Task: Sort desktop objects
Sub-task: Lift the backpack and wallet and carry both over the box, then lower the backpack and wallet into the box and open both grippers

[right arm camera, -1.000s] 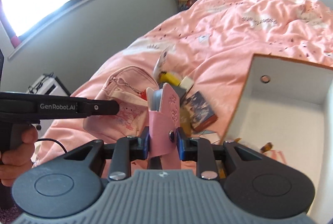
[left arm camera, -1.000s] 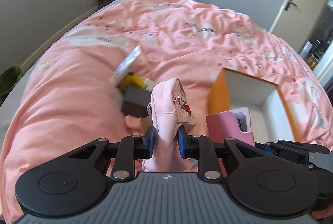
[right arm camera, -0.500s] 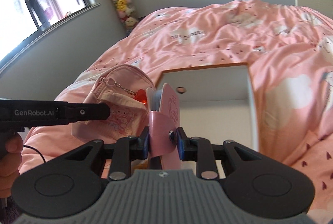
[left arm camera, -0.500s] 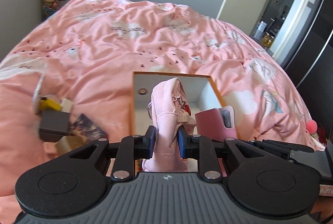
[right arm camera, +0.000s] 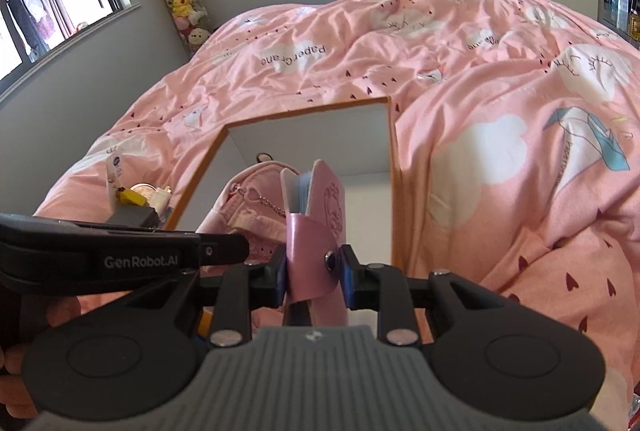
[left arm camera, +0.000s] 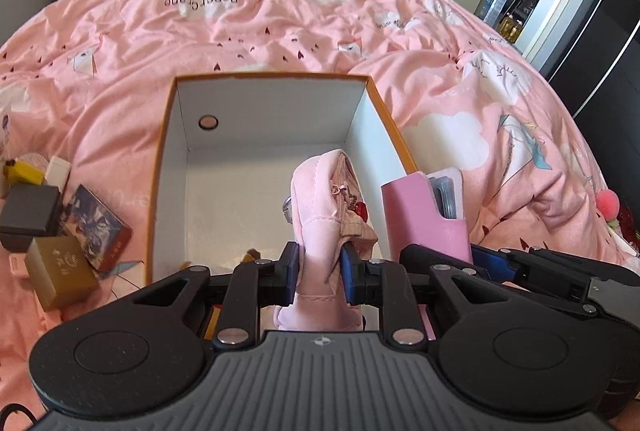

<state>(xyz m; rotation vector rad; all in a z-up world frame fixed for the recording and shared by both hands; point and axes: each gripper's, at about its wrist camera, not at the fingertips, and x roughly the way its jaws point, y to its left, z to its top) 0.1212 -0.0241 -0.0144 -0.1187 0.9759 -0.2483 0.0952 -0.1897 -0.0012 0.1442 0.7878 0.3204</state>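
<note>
1. The left gripper [left arm camera: 319, 273] is clamped on a pale pink fabric pouch [left arm camera: 320, 215]; its blue pads press the pouch's lower part from both sides, and the pouch stands upright between the jaws.
2. The pouch hangs over the near end of the open box [left arm camera: 172, 135], white inside with an orange rim, which sits on the pink bedspread [left arm camera: 280, 15].
3. The right gripper [right arm camera: 313, 277] is closed narrowly on a pink card holder [right arm camera: 316, 223], pads squeezing it at the snap; the holder stands upright, cards showing at its top.
4. In the left wrist view the card holder is just right of the pouch, at the box's right wall.
5. Small boxes [left arm camera: 60, 267] and a dark book [left arm camera: 96, 227] lie on the bedspread left of the box.
</note>
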